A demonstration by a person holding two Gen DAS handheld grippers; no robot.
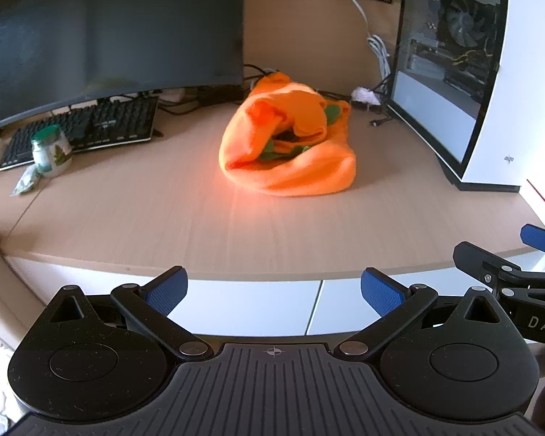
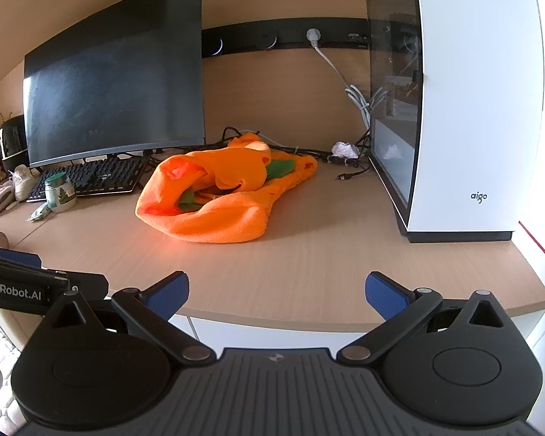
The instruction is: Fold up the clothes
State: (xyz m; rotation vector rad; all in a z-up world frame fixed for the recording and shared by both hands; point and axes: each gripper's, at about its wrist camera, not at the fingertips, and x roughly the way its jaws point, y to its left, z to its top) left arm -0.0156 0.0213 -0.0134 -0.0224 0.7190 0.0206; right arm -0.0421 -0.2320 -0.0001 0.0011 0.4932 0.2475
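Note:
A crumpled orange fleece garment [image 1: 290, 141] with green patches lies in a heap on the wooden desk [image 1: 163, 218], toward the back middle. It also shows in the right wrist view [image 2: 218, 196]. My left gripper [image 1: 274, 290] is open and empty, held at the desk's front edge, well short of the garment. My right gripper [image 2: 277, 292] is open and empty too, also at the front edge. The right gripper's fingers [image 1: 541, 239] show at the right edge of the left wrist view.
A dark curved monitor [image 1: 116, 36] and a black keyboard [image 1: 87, 130] stand at the back left. A green-lidded glass jar [image 1: 51, 150] sits by the keyboard. A white PC case [image 2: 472, 109] stands at the right, with cables [image 2: 359, 105] behind the garment.

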